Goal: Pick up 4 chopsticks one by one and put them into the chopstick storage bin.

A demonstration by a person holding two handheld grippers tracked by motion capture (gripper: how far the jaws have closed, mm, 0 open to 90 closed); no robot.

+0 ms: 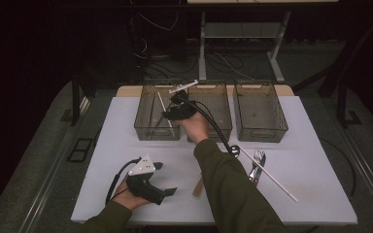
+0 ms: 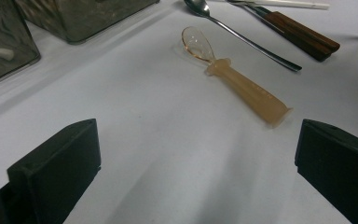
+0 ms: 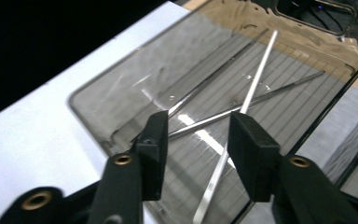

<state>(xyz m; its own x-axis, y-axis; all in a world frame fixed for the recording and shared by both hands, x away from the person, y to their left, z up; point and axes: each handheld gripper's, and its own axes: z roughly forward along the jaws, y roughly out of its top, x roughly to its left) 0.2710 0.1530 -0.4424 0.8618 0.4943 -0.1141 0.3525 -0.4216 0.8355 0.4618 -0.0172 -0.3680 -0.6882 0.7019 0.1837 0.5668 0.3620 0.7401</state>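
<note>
My right gripper (image 1: 171, 114) hangs over the left clear bin (image 1: 145, 128). Its jaws (image 3: 198, 121) stand open with nothing between the pads. Below them, on the bin floor, a pale chopstick (image 3: 242, 116) lies across two thin metal ones (image 3: 270, 93). In the high view a white chopstick (image 1: 162, 109) leans inside that bin. My left gripper (image 1: 167, 178) rests low at the table's front left, jaws wide open (image 2: 196, 154) and empty. Ahead of it an amber translucent spoon (image 2: 242, 84) lies on the white tabletop.
A middle bin (image 1: 218, 104) and a right bin (image 1: 260, 109) stand beside the left one at the back. A fork (image 1: 258, 160) and a long white chopstick (image 1: 272, 174) lie at the front right. Beyond the amber spoon lie a metal spoon (image 2: 242, 32) and a wooden-handled knife (image 2: 303, 37).
</note>
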